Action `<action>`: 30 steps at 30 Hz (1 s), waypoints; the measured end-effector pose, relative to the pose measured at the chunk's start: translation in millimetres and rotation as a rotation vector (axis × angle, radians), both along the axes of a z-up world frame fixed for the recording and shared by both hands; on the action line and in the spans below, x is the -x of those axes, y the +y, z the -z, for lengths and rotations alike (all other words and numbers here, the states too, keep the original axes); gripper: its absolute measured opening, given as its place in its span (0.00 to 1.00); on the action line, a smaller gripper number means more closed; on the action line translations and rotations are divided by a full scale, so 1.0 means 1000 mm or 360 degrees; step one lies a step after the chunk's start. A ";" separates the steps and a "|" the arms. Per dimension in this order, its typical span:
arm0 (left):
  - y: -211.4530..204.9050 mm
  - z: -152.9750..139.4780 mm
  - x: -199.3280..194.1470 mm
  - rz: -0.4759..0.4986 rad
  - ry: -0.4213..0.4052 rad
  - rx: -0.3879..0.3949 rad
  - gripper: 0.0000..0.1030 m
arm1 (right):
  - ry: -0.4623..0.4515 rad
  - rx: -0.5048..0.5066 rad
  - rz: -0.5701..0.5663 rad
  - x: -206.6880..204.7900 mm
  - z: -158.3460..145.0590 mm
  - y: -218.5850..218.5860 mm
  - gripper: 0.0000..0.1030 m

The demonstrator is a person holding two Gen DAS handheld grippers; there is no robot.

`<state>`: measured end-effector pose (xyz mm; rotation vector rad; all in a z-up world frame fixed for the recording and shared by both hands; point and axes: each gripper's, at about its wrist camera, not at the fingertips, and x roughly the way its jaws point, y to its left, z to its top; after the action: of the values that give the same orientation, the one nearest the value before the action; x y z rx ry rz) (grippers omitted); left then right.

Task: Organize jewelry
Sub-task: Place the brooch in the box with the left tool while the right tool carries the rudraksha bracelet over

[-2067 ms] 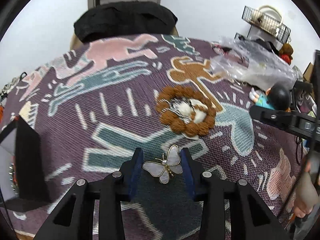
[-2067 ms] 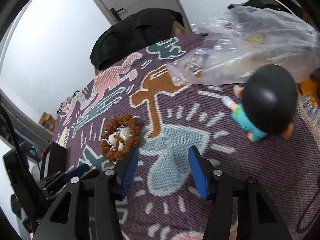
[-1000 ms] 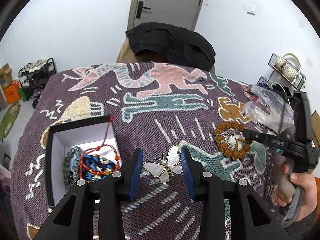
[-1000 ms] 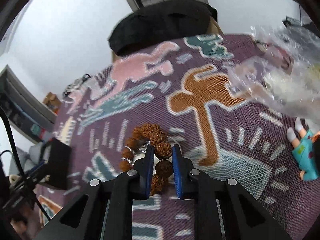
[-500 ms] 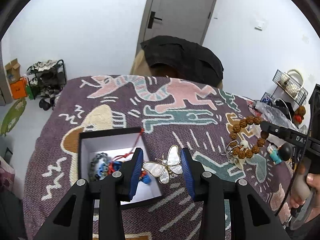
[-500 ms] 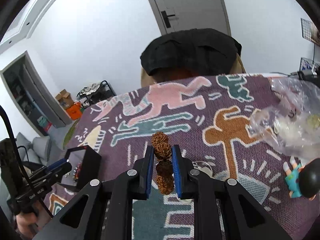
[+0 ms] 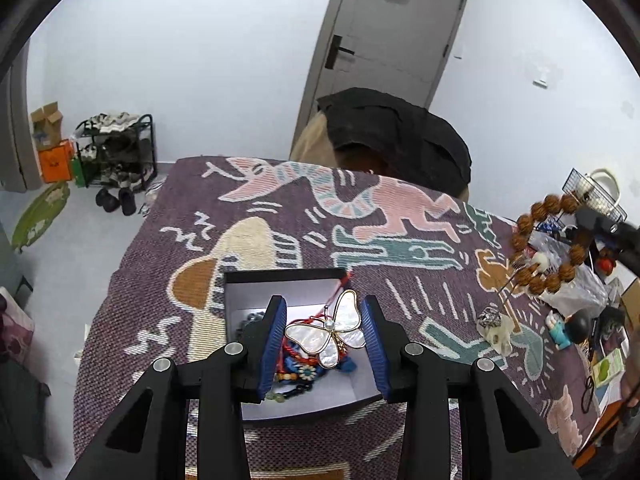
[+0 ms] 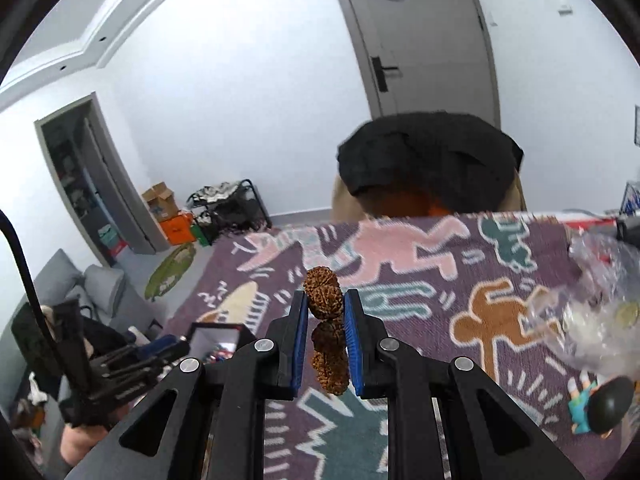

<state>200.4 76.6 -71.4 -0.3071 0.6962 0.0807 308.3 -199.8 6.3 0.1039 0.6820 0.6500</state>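
Observation:
My left gripper (image 7: 325,330) is shut on a white mother-of-pearl butterfly brooch (image 7: 326,334) and holds it above an open black jewelry box (image 7: 256,280) with a white lining, which holds several beaded bracelets (image 7: 298,372). My right gripper (image 8: 325,312) is shut on a brown seed-bead bracelet (image 8: 324,300), lifted above the table; it also shows in the left wrist view (image 7: 548,248). The box shows small in the right wrist view (image 8: 216,336). A ring and a pale pendant (image 7: 496,328) lie on the patterned cloth (image 7: 280,208).
A toy figure with a black head (image 8: 600,404) and crumpled clear plastic bags (image 8: 600,312) lie at the table's right. A chair with a black garment (image 7: 396,140) stands behind the table. A shoe rack (image 7: 116,152) stands on the floor at left.
My left gripper carried the brooch left, from the cloth to above the box. My right gripper closed on the seed bracelet and lifted it off the cloth.

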 end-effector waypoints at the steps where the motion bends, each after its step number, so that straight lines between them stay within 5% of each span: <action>1: 0.002 0.001 0.000 -0.0006 0.0001 0.0003 0.39 | -0.0013 -0.0009 -0.0015 0.001 -0.004 0.002 0.19; 11: 0.024 0.019 -0.007 -0.0022 0.0137 0.0118 0.42 | -0.0111 -0.0021 -0.0129 0.011 -0.038 0.042 0.19; 15: 0.036 0.021 -0.001 -0.0068 0.0120 0.0193 0.66 | -0.0120 -0.0014 -0.0197 0.016 -0.040 0.063 0.19; 30: 0.083 0.014 0.042 -0.0255 0.0060 0.0197 0.67 | 0.0034 -0.0003 -0.0457 0.030 0.004 0.146 0.19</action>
<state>158.8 159.9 -85.8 -0.4807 0.7148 0.1967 277.9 -53.8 2.5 0.0144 0.7238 0.9261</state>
